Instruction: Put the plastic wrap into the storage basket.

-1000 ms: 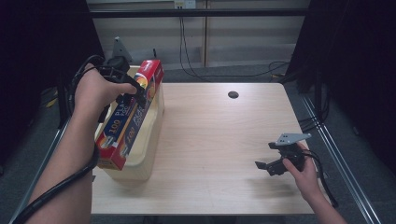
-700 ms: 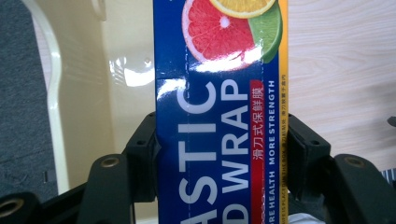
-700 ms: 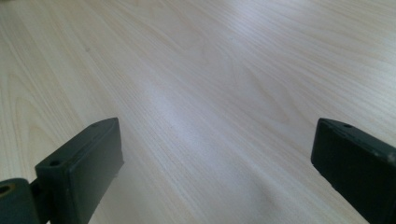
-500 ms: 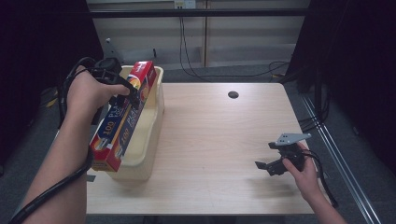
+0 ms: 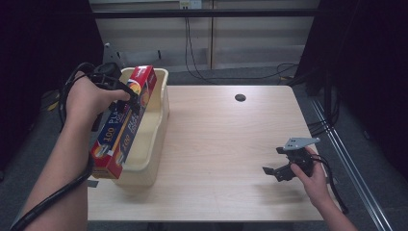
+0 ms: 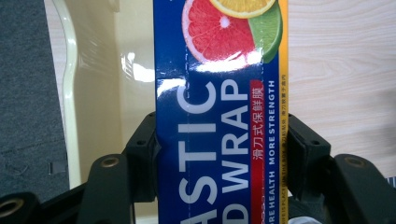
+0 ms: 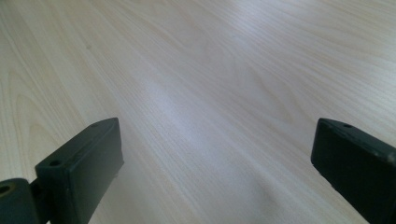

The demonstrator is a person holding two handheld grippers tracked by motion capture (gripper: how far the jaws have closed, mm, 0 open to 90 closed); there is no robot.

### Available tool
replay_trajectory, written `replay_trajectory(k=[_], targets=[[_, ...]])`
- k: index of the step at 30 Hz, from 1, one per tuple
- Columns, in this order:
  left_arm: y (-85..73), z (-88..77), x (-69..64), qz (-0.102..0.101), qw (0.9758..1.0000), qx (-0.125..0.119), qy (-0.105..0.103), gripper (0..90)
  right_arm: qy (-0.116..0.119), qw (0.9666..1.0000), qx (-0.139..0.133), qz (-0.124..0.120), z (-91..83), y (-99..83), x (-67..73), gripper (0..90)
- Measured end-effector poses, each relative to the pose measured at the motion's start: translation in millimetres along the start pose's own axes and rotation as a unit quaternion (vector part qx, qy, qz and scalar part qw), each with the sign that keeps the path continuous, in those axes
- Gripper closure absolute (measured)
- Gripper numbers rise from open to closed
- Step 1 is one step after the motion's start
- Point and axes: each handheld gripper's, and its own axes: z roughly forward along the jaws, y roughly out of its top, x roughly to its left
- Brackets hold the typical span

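A lab-like recording bay: bare wooden table (image 5: 226, 144), dark curtains (image 5: 43, 57) (both sides), loose cables (image 5: 192, 53) behind.

Light wood table (image 5: 231, 144) with a small dark hole (image 5: 240, 97) near the far edge. Grey floor (image 5: 231, 74), cables (image 5: 192, 43) trailing behind, pale wall panels (image 5: 260, 33). Sides are too dark to tell, maybe curtains.

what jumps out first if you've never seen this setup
The bright blue and red plastic wrap box, clamped by the left gripper and held slanting over the cream tub at the table's left edge. Next, the right gripper, jaws wide open with nothing between them, low over the bare wooden table near its right front corner.
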Motion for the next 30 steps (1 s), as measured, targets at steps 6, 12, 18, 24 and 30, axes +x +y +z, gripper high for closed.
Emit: replay_trajectory(k=[6,12,18,24,30], targets=[[-1.3,4.8,2.4,-0.001,1.0,0.004,0.001,40.8,-0.003,1.0,0.001,0.001,-0.4,0.1,0.4,2.1],[-2.4,11.5,4.7,-0.001,1.0,0.005,0.001,40.7,0.001,1.0,0.001,0.001,-0.2,0.1,0.6,2.1],[-3.6,18.7,6.0,-0.005,0.9999,0.011,-0.001,40.8,0.0,1.0,0.001,0.0,0.0,0.0,0.8,2.1],[-4.2,24.4,6.7,-0.005,0.9999,0.014,0.0,40.7,0.002,1.0,0.0,0.002,-1.0,0.1,0.7,2.1],[-4.7,27.9,8.0,-0.005,0.9998,0.017,-0.004,40.7,0.003,1.0,0.001,0.002,-1.1,0.2,0.9,2.1]])
